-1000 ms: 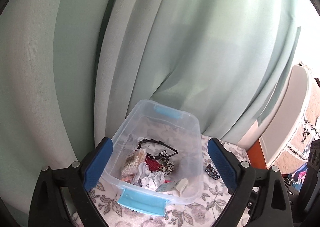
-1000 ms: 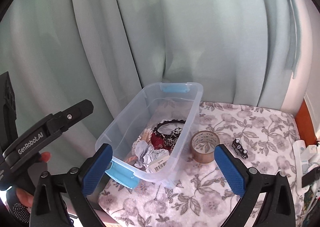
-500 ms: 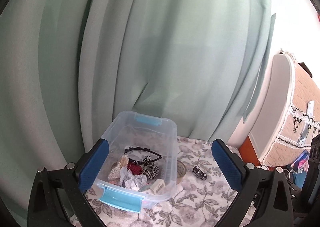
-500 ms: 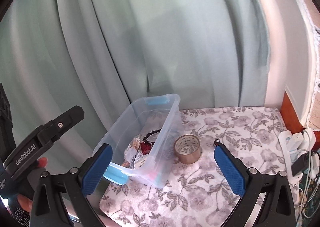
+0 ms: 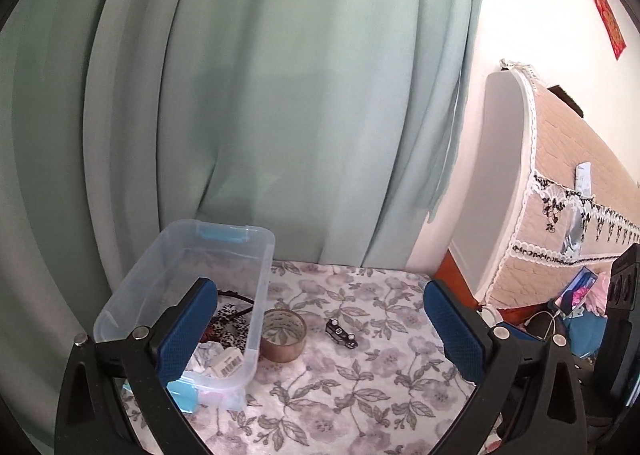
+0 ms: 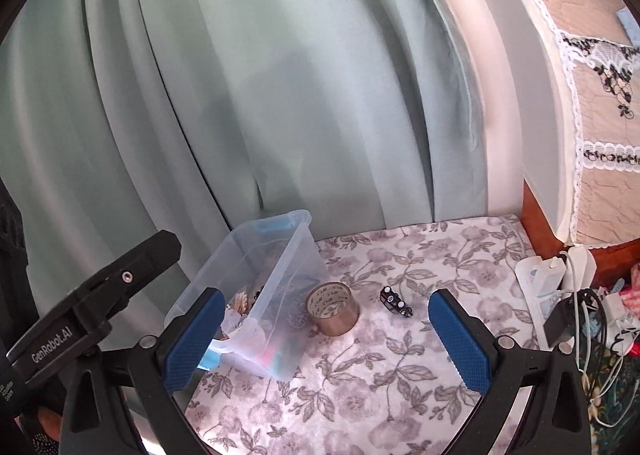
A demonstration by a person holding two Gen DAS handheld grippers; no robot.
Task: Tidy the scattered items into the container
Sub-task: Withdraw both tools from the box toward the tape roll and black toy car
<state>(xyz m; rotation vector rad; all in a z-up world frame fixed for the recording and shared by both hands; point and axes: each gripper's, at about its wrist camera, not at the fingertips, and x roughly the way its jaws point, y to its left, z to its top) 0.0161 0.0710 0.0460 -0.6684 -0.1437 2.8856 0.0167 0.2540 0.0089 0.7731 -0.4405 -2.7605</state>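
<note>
A clear plastic bin point(image 5: 262, 275) point(image 6: 294, 251) with blue latches stands at the left of a floral-covered table point(image 5: 360, 387) point(image 6: 380, 375). It holds a headband, crumpled paper and other small items. Right beside it stands a brown tape roll point(image 5: 282, 335) point(image 6: 333, 308). A small black clip-like item point(image 5: 341, 333) point(image 6: 395, 301) lies to the right of the roll. My left gripper point(image 5: 316, 327) is open over the table with nothing between its blue pads. The right gripper point(image 6: 326, 339) is open too and empty, with the roll and the black item in front of it.
Pale green curtains point(image 5: 260, 95) hang right behind the table. A white power strip with plugs and cables point(image 6: 556, 287) lies at the table's right edge. A padded headboard with a lace-trimmed cover point(image 5: 560, 191) stands to the right. The left tool point(image 6: 92, 307) shows at the right view's left.
Both views have swung to the right: the bin slid to the left in each, the tape roll and black item came into the left view, and the headboard came in.
</note>
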